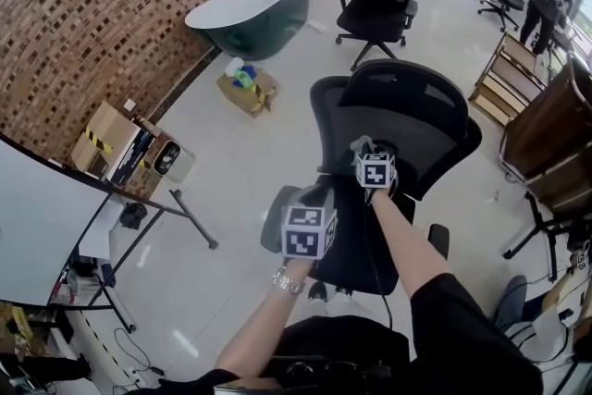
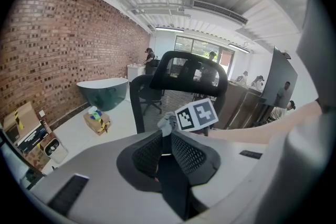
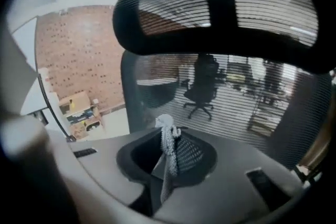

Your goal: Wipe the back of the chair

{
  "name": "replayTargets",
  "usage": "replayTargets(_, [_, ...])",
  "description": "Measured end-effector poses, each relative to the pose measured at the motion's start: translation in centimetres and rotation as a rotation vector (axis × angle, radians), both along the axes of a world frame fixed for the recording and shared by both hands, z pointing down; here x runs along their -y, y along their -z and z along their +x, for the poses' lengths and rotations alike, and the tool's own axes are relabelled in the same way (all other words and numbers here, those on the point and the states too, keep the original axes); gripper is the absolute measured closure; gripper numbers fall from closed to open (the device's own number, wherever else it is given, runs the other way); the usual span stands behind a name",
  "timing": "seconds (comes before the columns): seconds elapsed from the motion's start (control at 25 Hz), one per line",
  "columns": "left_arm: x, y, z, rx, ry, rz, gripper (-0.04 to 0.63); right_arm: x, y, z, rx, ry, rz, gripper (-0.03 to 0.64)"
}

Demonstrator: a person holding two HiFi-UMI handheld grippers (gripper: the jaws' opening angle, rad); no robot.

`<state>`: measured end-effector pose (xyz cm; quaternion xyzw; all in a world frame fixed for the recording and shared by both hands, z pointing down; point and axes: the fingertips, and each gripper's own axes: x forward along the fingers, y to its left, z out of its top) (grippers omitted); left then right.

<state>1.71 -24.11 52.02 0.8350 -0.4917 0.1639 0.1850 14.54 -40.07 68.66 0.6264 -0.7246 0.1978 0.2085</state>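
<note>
1. The left gripper holds its dark, ribbed fingers drawn together on nothing, so nothing steadies the chair.
2. The right gripper has its fingers clamped on a thin, knobbly grey cloth. Only a small tuft shows past the tips. Hard fingertips may scrape, or the cloth may drag free.
3. The chair back stands close ahead of the cloth. It is taut, see-through black mesh in a smooth curved frame. Pressed, it will likely flex, or the chair will swivel away.
</note>
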Motion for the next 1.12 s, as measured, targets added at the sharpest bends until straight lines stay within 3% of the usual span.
replayTargets(0.12, [-0.5,0.1,-1.4,0.015,0.01,-0.007,0.537,2.4,0.6,-4.1,-0.026,0.075,0.009,0.571])
replayTargets(0.2, [-1.0,0.0,-1.9,0.016,0.018,-0.007,0.537,2.9,-0.3,-2.6,-0.073,0.07,-0.01,0.571])
replayTargets(0.44, [-1.5,-0.2,-2.6,-0.009,0.028,-0.006,0.538,0.0,-1.1,10.8,-0.204,-0.111,-0.035,0.571])
replayTargets(0.68, [-1.8,0.3,-0.4,-0.047,-0.013,0.008,0.537,-6.7,-2.0,25.5,-0.312,-0.34,-0.113,0.571])
replayTargets(0.8, [-2.0,0.6,-0.4,-0.06,-0.018,0.014,0.538,-9.9,-1.7,30.1,-0.315,-0.461,-0.142,0.572])
replayTargets(0.92, [-2.1,0.8,-0.8,-0.068,-0.01,0.019,0.537,-9.5,0.1,26.7,-0.228,-0.433,-0.068,0.571])
replayTargets(1.12, [-2.0,0.9,-0.5,-0.065,-0.003,0.012,0.538,-2.6,5.9,7.9,-0.062,-0.111,0.133,0.572])
